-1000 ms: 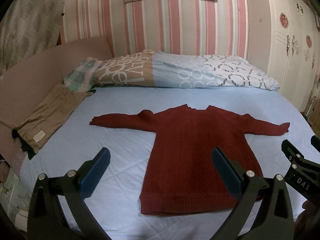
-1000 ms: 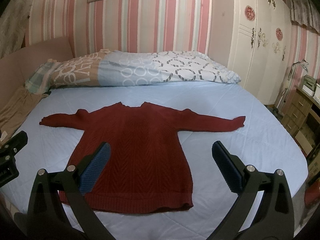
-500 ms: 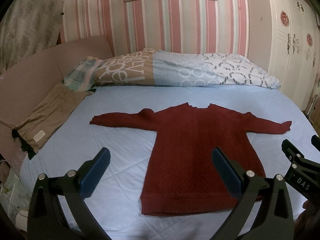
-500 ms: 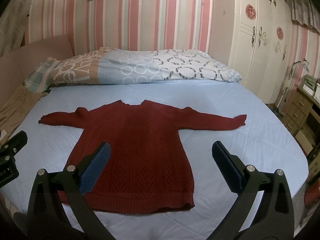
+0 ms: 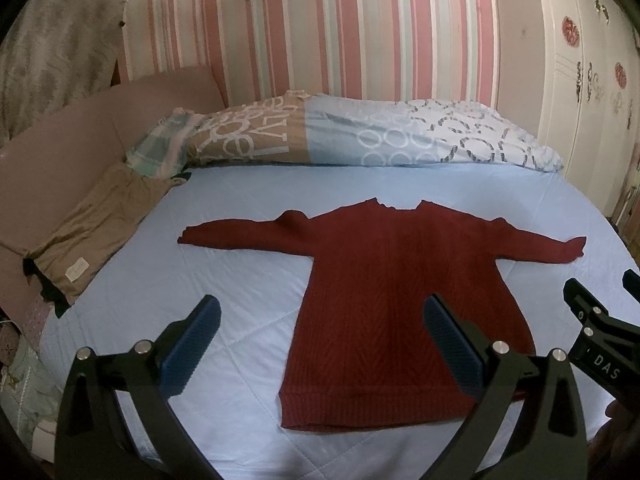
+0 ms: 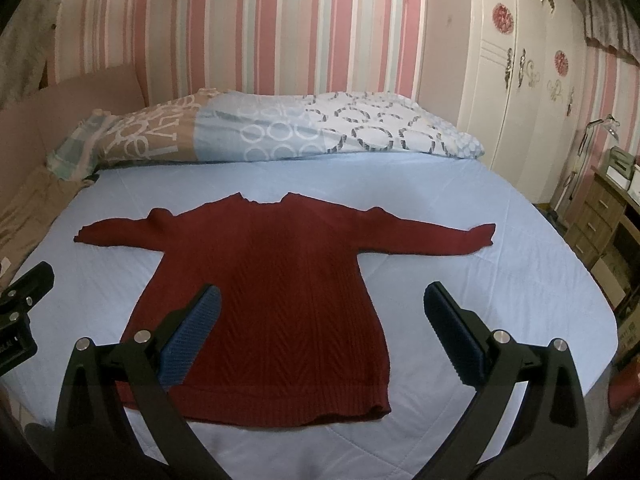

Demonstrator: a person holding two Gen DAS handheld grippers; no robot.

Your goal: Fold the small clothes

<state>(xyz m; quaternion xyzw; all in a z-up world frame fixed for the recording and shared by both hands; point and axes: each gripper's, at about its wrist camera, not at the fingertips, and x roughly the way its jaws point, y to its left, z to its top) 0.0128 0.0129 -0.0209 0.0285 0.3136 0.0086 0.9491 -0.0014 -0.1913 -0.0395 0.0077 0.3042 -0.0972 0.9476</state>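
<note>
Comparing with a second ago, we see almost nothing changed: our left gripper (image 5: 320,330) and right gripper (image 6: 320,330) still hover with fingers spread wide, holding nothing, so folding hasn't begun. The red sweater (image 5: 396,304) lies flat on the bed (image 5: 224,280), sleeves outstretched, hem nearest us.

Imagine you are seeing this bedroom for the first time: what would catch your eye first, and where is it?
The dark red sweater stands out first, spread flat in the middle of the pale blue bed with both sleeves stretched out sideways. In the foreground, the left gripper and right gripper frame it, both open and empty. Behind, a patterned pillow lies below the pink striped wall.
</note>
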